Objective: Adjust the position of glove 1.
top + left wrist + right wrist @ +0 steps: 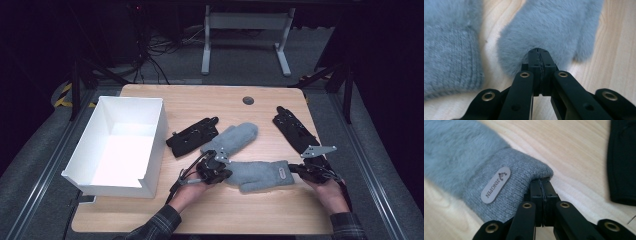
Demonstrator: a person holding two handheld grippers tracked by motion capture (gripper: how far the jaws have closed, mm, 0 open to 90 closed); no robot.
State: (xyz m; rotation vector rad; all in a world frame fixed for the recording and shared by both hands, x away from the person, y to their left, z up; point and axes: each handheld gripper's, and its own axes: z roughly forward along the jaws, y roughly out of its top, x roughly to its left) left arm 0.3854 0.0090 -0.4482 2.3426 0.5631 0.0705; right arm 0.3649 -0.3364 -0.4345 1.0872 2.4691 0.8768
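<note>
Two grey furry mittens lie in the middle of the table. The near mitten (pixel 262 175) lies crosswise. My left gripper (pixel 227 172) is shut on its furry tip (pixel 554 30), and the fur bunches around the closed jaws (pixel 539 53). At the other end, my right gripper (pixel 295 170) is shut on the corner of the knit cuff (pixel 519 175), beside a small oval label (pixel 496 185). The far mitten (pixel 235 137) lies slantwise behind, with its knit cuff (pixel 449 62) just left of my left gripper.
A white open box (pixel 157 135) stands at the table's left. One black glove (pixel 192 136) lies between the box and the mittens. Another black glove (pixel 295 129) lies at the right, close to my right gripper (pixel 622 162). A round grommet (pixel 248 100) sits near the far edge.
</note>
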